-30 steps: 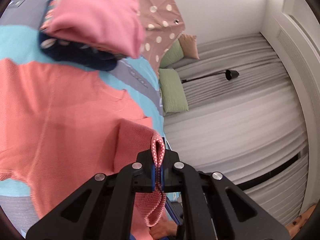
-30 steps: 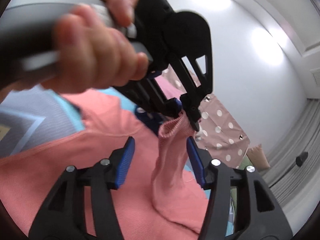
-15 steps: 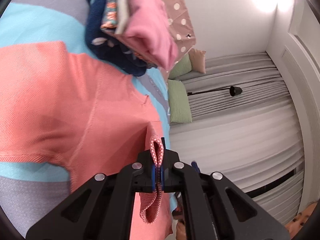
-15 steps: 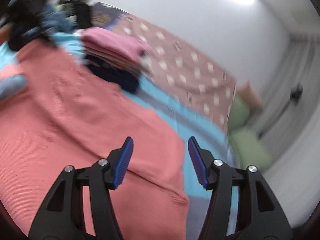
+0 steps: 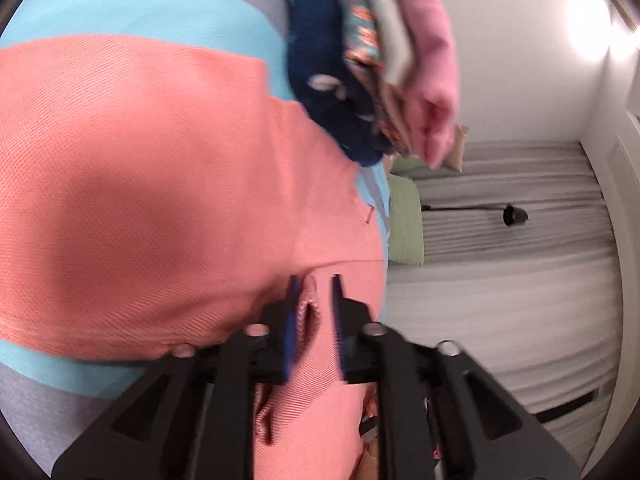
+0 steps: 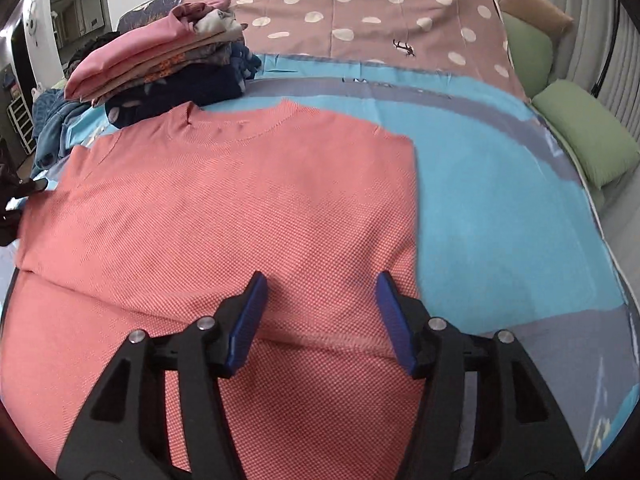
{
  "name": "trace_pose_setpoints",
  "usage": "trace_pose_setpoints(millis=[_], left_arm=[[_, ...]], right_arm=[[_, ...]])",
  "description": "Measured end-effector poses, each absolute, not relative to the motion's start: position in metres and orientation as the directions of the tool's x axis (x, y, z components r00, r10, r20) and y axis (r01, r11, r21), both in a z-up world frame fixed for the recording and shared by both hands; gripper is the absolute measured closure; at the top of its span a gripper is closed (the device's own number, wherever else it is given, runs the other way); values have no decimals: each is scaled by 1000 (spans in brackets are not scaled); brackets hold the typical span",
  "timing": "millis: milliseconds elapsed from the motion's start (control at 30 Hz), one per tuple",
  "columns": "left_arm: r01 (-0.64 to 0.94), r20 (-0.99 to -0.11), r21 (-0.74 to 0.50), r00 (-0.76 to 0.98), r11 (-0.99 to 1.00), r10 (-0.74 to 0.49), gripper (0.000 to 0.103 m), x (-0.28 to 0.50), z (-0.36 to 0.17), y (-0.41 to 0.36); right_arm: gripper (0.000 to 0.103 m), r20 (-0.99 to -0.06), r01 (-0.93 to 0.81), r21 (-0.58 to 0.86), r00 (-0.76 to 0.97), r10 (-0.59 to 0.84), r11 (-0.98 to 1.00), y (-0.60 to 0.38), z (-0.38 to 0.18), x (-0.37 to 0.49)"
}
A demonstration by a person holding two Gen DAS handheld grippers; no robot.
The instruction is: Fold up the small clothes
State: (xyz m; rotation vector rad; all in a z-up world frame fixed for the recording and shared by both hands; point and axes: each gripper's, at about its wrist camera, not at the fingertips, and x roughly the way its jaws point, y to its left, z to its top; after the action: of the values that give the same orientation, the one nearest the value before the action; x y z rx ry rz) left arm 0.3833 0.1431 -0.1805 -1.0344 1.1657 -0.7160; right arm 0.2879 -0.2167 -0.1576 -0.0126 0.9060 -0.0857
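A coral-pink knit shirt (image 6: 240, 184) lies spread flat on the blue and grey bedspread (image 6: 500, 184), its right side folded in to a straight edge. My right gripper (image 6: 320, 304) is open and empty, just above the shirt's lower middle. In the left wrist view the shirt (image 5: 140, 184) fills the left. My left gripper (image 5: 314, 300) has its jaws a little apart, with a loose fold of the shirt's sleeve (image 5: 310, 312) between them. The left gripper also shows at the left edge of the right wrist view (image 6: 12, 200), by the shirt's left sleeve.
A stack of folded clothes (image 6: 160, 60) with a pink piece on top sits at the back left, also in the left wrist view (image 5: 380, 60). A brown dotted cloth (image 6: 380, 12) lies behind. Green pillows (image 6: 588, 136) and grey curtains (image 5: 500, 280) are at the right.
My left gripper has opened, letting go of the sleeve fold it was pinching. My right gripper has swung from near the left gripper to over the shirt's lower part.
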Motion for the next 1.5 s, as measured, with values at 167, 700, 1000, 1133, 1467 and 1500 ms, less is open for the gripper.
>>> trace_pose_setpoints(millis=[167,700,1000,1133,1467,1500], left_arm=[[-73,-369,-927,338,367,-866,47,381,-171,171],[-444,-486,-867,652,226,-582,25,277,-237,401],[-479,-423,-877,727,42,-540,23,262,-290,416],[-484,-454,-872,749,71,-483,23,278,-283,414],[-533,-570,-820,734,209,-369,66,302,-281,409],[-539,-581,-813,731,218,-358,73,301,-284,408]], right_arm=[[39,-794,65,-52,603,-81,997,-216,-157,287],[35,-779,79,-117,611,-141,990,-209,-158,287],[34,-774,84,-132,614,-156,988,-207,-159,286],[33,-773,85,-131,615,-155,988,-208,-159,285],[33,-772,85,-131,616,-155,988,-208,-159,285],[33,-772,85,-131,616,-155,988,-208,-159,285]])
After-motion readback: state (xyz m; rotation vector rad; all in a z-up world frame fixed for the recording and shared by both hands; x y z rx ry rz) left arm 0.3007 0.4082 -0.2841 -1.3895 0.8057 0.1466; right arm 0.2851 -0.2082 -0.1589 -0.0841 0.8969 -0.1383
